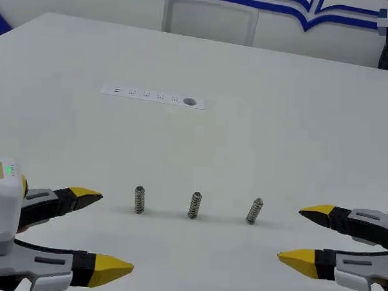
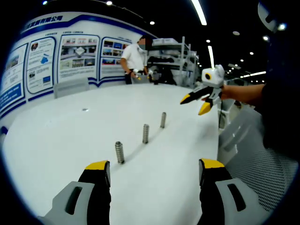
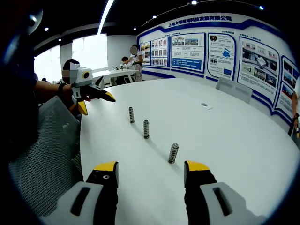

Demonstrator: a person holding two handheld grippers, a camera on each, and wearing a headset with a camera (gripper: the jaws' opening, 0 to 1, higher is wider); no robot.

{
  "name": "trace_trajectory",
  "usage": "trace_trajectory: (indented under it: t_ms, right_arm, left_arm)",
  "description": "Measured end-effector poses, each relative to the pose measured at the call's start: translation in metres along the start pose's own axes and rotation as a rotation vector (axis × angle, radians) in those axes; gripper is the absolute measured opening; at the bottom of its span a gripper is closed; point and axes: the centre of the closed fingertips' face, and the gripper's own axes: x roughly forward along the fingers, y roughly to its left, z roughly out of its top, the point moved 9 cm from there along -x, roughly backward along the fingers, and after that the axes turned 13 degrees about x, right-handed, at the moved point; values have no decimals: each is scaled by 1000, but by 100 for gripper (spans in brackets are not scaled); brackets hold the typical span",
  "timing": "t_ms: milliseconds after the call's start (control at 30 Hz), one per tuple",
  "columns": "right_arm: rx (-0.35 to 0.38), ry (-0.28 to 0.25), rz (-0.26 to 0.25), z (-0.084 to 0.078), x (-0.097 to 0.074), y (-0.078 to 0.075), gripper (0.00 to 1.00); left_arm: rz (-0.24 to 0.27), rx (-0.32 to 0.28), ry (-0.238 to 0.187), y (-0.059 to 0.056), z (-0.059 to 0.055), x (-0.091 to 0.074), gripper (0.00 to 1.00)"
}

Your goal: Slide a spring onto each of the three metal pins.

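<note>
Three small coiled steel springs are set upright in a row on the white tabletop, ahead of the jaws and between the two grippers. The first spring is placed just beyond the tips of the left gripper. The third spring is placed near the tips of the right gripper and is tilted slightly. The yellow-tipped jaws of both grippers are held wide apart, and nothing is gripped.

Whether a metal pin is enclosed by each coil cannot be told. From the upright stance it is judged that all three springs are seated and little of the task is left.

The following faults are to be expected:
- The tilted third spring may be knocked over or lifted off by a jaw tip of the right gripper if that gripper is advanced carelessly.
- A coil may be squeezed and flicked away if the jaws are closed hard on it.
- A loosened spring may be lost by rolling across the smooth surface.

The springs are carried directly on the tabletop, not in a tray or box. A flat white socket strip is let into the surface well beyond both grippers.
</note>
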Motion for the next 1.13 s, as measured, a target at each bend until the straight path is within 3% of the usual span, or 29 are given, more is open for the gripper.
trace_trajectory:
  t_ms: [633,1133]
  right_arm:
    - [23,-11,-42,-3,-6,-3,65]
    - [60,-44,-64,-6,-7,2,66]
  left_arm:
    - [9,-18,-20,2,-9,-2,81]
    - [-16,-7,-5,10,-6,0,81]
